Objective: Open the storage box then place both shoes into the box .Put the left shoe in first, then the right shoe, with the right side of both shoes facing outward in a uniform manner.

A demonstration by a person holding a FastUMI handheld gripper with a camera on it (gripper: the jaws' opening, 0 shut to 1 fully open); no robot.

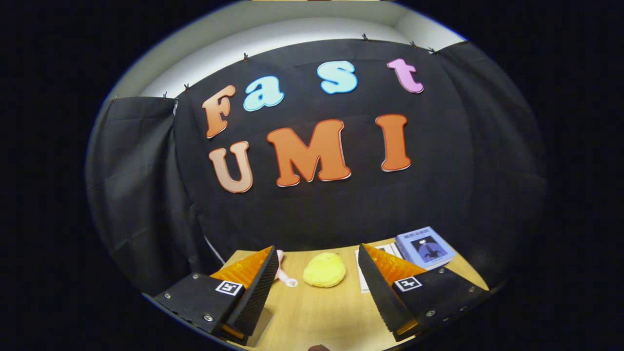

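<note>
Table (317, 312) runs under & ahead of the jaws, up to the booth's black cloth wall. Storage box & shoes: can't be placed from here, so the stage of the task can't be judged. The cam is pitched up toward the wall, prob why it takes in so little tabletop.

Gripper (318, 273): jaws released, wide apart, nothing between them, touching nothing; it's held level over the near table edge.

Book (425, 247) w/ bluish cover lies beyond the right finger, near the wall, on some white sheets (378, 265).

Yellow plush toy (324, 269) sits ahead of the jaws, approx centred in the gap, well short of the wall.

Small pink thing (283, 273) w/ a white ring end pokes out beside the left fingertip, partly hidden; can't tell what it is.
</note>
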